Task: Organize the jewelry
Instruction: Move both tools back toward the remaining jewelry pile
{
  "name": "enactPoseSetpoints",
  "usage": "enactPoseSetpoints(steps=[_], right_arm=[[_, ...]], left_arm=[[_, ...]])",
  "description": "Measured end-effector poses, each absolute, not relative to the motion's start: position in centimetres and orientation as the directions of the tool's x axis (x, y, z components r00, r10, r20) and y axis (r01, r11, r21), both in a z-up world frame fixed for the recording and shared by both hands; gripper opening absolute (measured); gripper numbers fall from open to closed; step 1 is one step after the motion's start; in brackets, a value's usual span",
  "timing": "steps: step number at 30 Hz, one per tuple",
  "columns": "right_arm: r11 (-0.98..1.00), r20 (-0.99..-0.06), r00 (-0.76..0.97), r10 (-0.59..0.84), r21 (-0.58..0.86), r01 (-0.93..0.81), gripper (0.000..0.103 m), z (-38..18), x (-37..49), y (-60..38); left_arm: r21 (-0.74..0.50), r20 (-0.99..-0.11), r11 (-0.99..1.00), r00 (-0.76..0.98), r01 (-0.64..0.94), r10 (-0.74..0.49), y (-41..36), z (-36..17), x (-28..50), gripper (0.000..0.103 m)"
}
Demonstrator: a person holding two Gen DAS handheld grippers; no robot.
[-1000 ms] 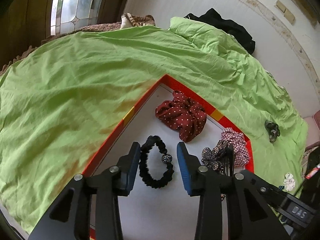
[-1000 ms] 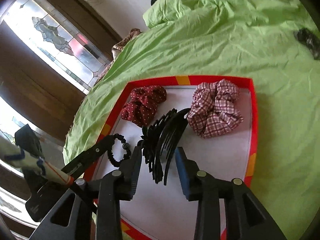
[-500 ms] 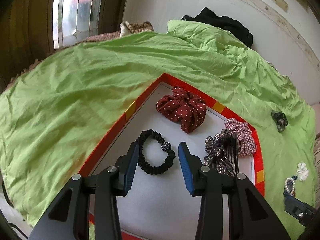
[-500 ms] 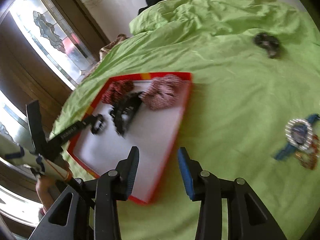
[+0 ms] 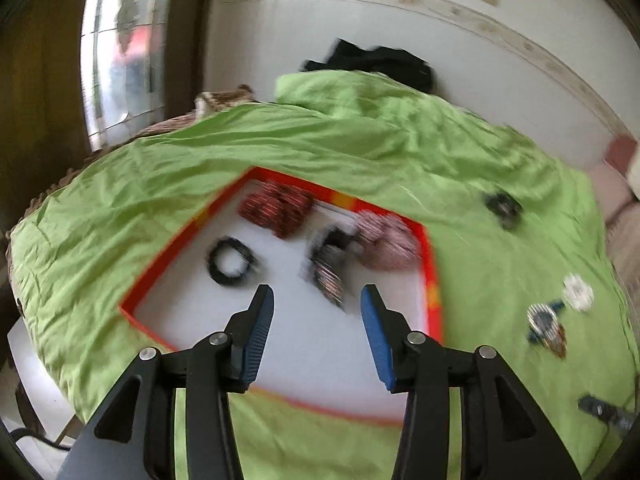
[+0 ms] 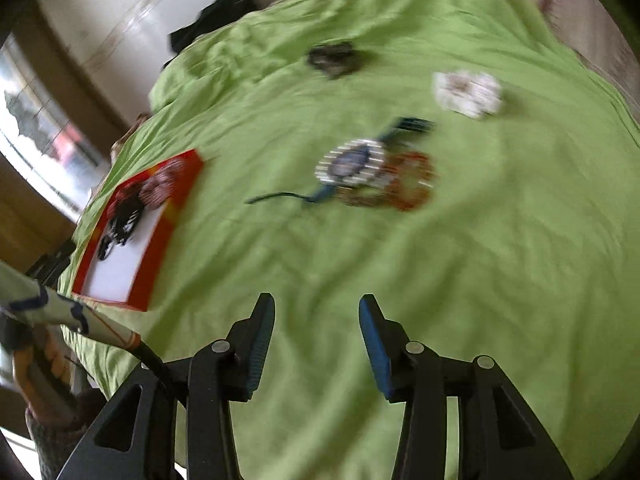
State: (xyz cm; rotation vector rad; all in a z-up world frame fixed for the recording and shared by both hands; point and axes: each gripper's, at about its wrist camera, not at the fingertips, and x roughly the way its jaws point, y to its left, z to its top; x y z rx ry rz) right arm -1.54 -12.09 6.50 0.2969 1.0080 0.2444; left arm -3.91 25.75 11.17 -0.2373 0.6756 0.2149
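Both grippers' fingers (image 5: 264, 312) (image 6: 370, 320) opening, nothing between; tray (image 5: 434, 280) contents blurred.

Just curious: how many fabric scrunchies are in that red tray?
2: a dark red one near the tray's far corner, a checked one by its right edge. Blur may hide others.

Left gripper (image 5: 317, 300) opening, empty, right gripper (image 6: 317, 308) opening, apparently empty, both angled downward
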Motion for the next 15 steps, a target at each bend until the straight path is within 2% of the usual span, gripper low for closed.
enactPoseSetpoints(steps=[4, 7, 15], right_arm=[[0.921, -0.780, 0.529, 0.334, 0.389, -0.009, 0.049, 6.0, -3.0, -15.4], [0.915, -0.765, 0.551, 0.333, 0.403, 0.005, 0.051, 6.1, -4.1, -17.1], [0.922, -0.738, 0.605, 0.298, 0.387, 0.018, 0.055, 6.2, -6.2, -20.2]], left_arm=[[-0.106, -0.660, 0.977, 0.748, -0.184, 0.069, 21.1, 11.4, -5.3, 0.051], [-0.091, -0.680, 0.989, 0.733, -0.116, 0.024, 18.0, 11.4, -5.8, 0.051], [-0.032, -0.700, 0.999, 0.714, -0.023, -0.005, 12.4, 11.7, -6.9, 0.057]])
